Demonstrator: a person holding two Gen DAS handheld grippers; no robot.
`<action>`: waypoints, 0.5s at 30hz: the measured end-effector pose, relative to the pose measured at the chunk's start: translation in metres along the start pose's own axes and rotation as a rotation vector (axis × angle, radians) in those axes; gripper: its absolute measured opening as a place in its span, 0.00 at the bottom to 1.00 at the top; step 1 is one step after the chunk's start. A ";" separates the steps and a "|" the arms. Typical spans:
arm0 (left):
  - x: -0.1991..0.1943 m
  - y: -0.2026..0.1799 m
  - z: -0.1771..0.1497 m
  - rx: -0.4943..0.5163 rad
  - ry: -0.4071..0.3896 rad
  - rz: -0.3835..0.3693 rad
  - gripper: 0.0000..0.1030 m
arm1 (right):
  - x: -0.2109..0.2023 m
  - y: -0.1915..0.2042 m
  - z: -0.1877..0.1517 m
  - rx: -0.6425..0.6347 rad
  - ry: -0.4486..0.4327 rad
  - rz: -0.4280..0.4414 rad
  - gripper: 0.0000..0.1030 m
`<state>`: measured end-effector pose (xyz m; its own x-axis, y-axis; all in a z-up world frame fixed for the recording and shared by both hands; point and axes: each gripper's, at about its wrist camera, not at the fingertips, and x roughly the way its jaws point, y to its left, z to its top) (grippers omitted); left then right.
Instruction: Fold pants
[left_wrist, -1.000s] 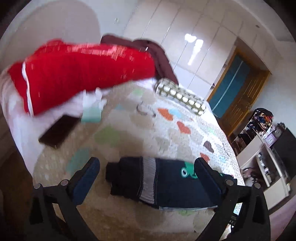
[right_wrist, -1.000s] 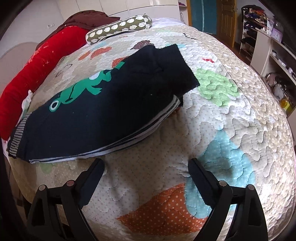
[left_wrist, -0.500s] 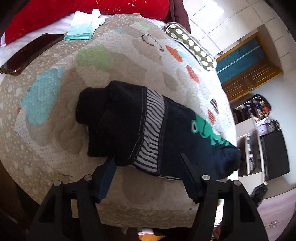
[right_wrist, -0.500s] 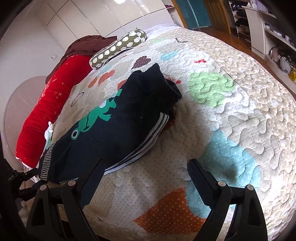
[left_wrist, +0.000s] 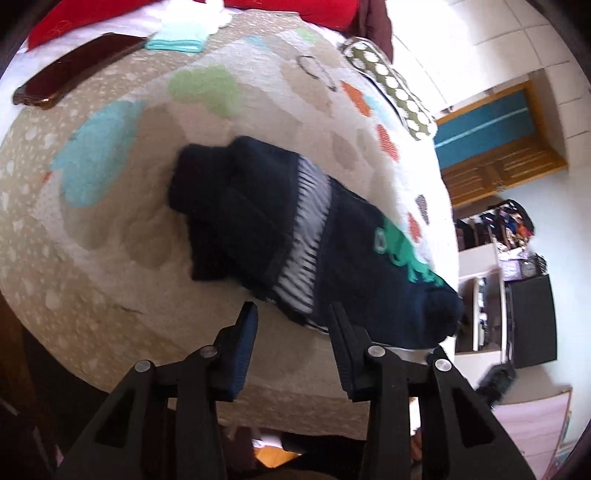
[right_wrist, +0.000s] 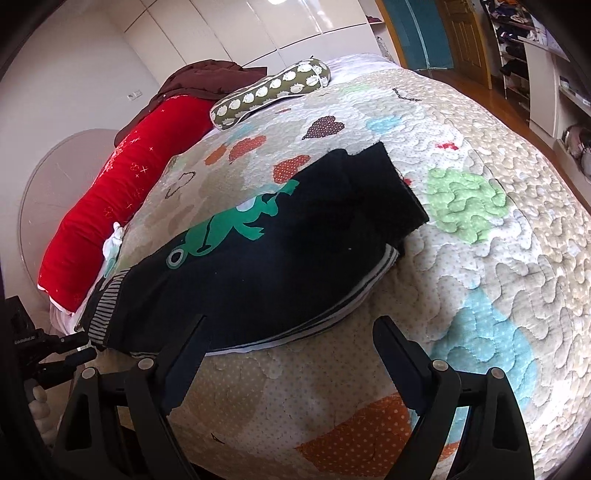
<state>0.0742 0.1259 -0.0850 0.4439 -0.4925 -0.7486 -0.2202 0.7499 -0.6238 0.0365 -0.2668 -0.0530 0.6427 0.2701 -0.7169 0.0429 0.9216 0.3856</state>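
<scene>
Dark navy pants (left_wrist: 347, 266) with a green frog print and a striped band (left_wrist: 306, 236) lie folded lengthwise on the quilted bed (left_wrist: 122, 229). My left gripper (left_wrist: 293, 315) hovers at their near edge by the striped band. Its jaws are closing, with that edge of cloth between the tips and the pads still apart from it. In the right wrist view the pants (right_wrist: 280, 254) stretch from the striped end at left to a dark cuff (right_wrist: 384, 192) at right. My right gripper (right_wrist: 290, 325) stands wide open over their near edge. The left gripper (right_wrist: 48, 350) shows at that view's left border.
A red bolster (right_wrist: 122, 199), a green spotted cushion (right_wrist: 269, 92) and a brown garment (right_wrist: 207, 77) line the far side of the bed. A dark flat case (left_wrist: 74, 70) and a teal cloth (left_wrist: 177, 38) lie near the bolster. Shelves (left_wrist: 517, 295) and a wooden door (left_wrist: 495, 147) stand beyond the bed.
My left gripper has dropped to the pants' striped end and its jaws have narrowed a lot. The right gripper stays open at the pants' near edge, its view slightly turned.
</scene>
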 end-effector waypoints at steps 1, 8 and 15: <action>0.004 -0.005 0.000 0.011 0.005 -0.009 0.37 | 0.004 -0.002 0.000 0.004 0.008 0.004 0.90; 0.046 -0.023 0.003 0.028 0.059 0.060 0.37 | 0.015 -0.005 -0.003 0.007 0.023 0.017 0.90; 0.054 -0.025 0.010 0.042 0.055 0.127 0.05 | 0.012 -0.007 0.001 0.021 0.017 0.040 0.90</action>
<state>0.1120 0.0848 -0.1071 0.3658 -0.4153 -0.8329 -0.2342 0.8250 -0.5143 0.0442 -0.2707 -0.0636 0.6312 0.3111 -0.7105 0.0336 0.9042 0.4258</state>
